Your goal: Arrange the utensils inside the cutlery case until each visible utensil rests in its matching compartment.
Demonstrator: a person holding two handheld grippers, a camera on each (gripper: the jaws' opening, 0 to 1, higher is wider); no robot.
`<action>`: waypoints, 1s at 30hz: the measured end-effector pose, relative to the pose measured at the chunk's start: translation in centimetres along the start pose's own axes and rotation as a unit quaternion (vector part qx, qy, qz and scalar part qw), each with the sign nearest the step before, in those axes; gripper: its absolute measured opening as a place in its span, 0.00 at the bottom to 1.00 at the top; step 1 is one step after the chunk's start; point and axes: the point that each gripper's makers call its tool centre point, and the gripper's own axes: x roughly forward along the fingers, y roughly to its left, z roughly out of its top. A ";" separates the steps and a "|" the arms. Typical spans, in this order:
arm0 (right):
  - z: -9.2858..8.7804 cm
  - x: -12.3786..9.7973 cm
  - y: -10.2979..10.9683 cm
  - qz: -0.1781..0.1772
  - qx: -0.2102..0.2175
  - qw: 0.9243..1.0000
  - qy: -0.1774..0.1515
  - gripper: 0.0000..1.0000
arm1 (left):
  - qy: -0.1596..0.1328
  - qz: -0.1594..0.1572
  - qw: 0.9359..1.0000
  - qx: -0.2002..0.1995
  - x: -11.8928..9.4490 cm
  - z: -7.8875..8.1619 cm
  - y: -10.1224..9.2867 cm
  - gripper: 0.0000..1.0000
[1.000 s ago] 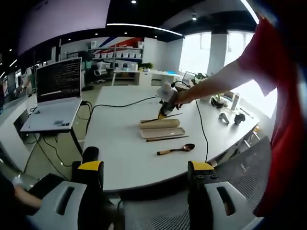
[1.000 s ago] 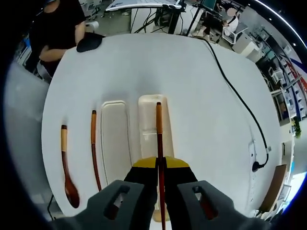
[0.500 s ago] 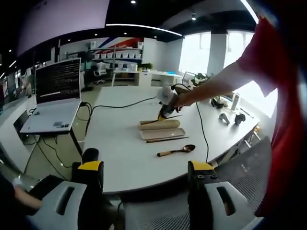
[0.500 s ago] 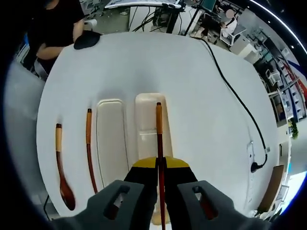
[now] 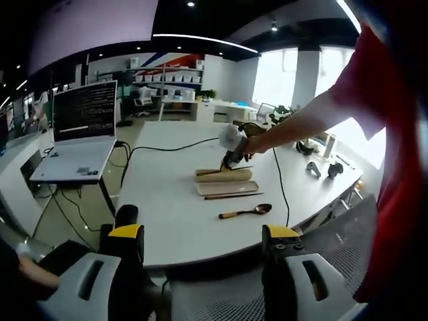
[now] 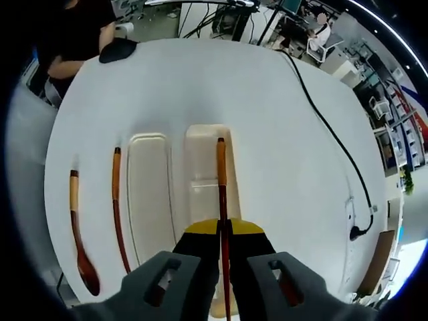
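White tabletop (image 6: 267, 127) runs under everything you are working on, with an open office behind it in the left gripper view. Your right gripper (image 6: 223, 231) has its jaws pressed together on a red chopstick (image 6: 221, 194), which points straight ahead over the right-hand half of the cutlery case (image 6: 204, 167); you cannot tell from this view whether its tip touches the tray. Just left of that half lies the other half of the case (image 6: 148, 194), side by side with it. Left of the case a second chopstick (image 6: 118, 207) lies flat on the table, and further left again lies a wooden spoon (image 6: 78, 241), bowl end nearest you. A black cable (image 6: 328, 127) crosses the table to the right of the case.

Your left gripper (image 5: 200, 241) hangs back off the near table edge, well apart from the case, jaws wide and holding nothing. From there you see a laptop (image 5: 80, 134) on a side desk, left of the case.
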 end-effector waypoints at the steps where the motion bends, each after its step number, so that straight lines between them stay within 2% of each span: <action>1: -0.1 0.0 0.0 0.001 0.000 1.000 0.001 0.00 | 0.001 0.000 1.000 -0.001 0.0 -0.1 0.0 0.74; 14: -0.1 0.4 0.0 -0.003 -0.001 1.000 0.003 0.01 | -0.002 -0.001 1.000 -0.007 0.4 0.0 -0.3 0.74; 18: -0.2 0.7 -0.3 -0.013 -0.027 0.999 0.015 0.01 | 0.003 0.000 1.000 -0.007 0.3 -0.3 -0.5 0.74; 24: -0.1 0.6 -0.5 -0.027 -0.030 0.999 0.018 0.01 | 0.003 0.001 1.000 -0.008 0.2 -0.3 -0.4 0.74; 30: -0.2 1.0 -0.3 -0.024 -0.029 0.999 0.021 0.01 | 0.002 0.002 1.000 -0.010 0.4 -0.2 -0.5 0.74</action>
